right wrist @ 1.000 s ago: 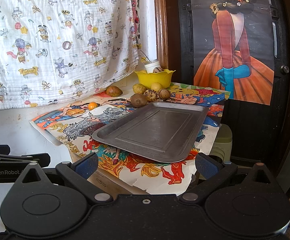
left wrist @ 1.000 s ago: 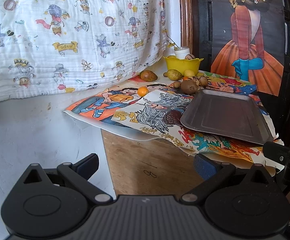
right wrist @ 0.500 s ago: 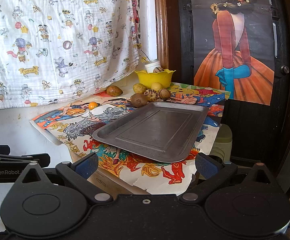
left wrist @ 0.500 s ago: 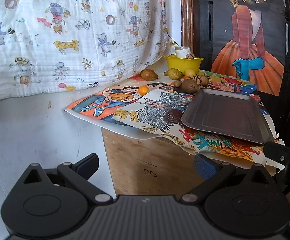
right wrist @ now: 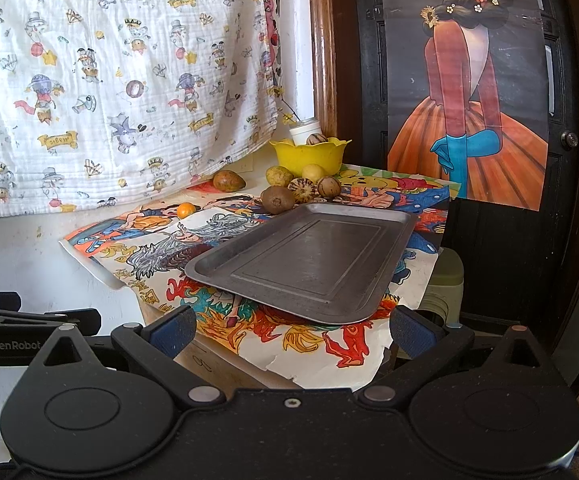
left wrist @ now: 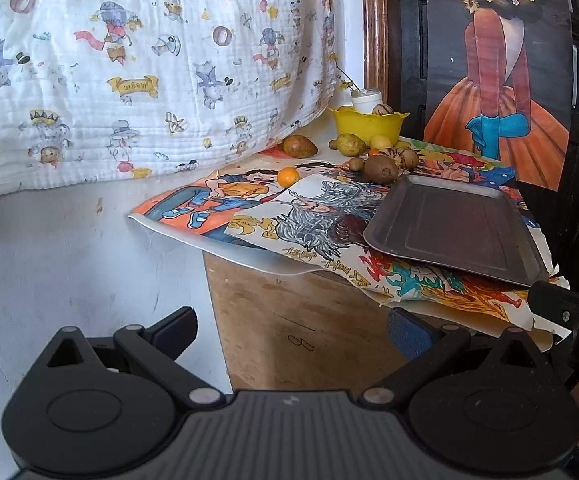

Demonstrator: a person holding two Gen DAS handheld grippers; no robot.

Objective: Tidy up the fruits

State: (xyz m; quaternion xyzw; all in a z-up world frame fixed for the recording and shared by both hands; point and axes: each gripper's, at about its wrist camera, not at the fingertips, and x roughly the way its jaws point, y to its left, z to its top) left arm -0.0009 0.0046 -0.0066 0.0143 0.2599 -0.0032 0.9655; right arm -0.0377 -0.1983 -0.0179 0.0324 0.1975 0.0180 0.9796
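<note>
**Start state: both tools wide, no fruit moved**

Cartoon-print cloth [left wrist: 137, 80] hangs behind the worktop [left wrist: 289, 320], and a poster of a figure in an orange dress [right wrist: 473, 128] covers the dark door beside it. Coloured drawings on paper [right wrist: 161, 248] cover the worktop top; we take the grey metal tray [right wrist: 309, 260] as landmark.

Change over the last second: almost none. We note only a slight drift of the left view; tray and fruit lie as they did. We judge the task not yet begun, with both tools waiting short of the worktop edge.

Left tool [left wrist: 291, 326]: jaws apart, nothing between them, below and in front of the tray. Right tool [right wrist: 291, 326]: jaws apart, empty, just before the tray's near edge.

Fruit, relative to the tray:
- brown kiwi-like fruit [right wrist: 277, 200] just beyond its far left corner
- striped round fruit [right wrist: 301, 190] and a brown one [right wrist: 328, 187] beside that, beyond the far edge
- two yellow-green fruits [right wrist: 279, 176] further back, before the yellow bowl [right wrist: 309, 156]
- the bowl itself holds at least one striped fruit; a white jar [right wrist: 304, 130] stands behind it
- mango-like fruit [right wrist: 228, 181] and small orange [right wrist: 185, 210] well apart to the left

Tray is empty; we judge it the likely destination.

Writing: "GenRobot" on the left tool's body as seen from the right wrist; "magic" on the cloth banners; a pencilled mark on the worktop's wooden side, unreadable.
</note>
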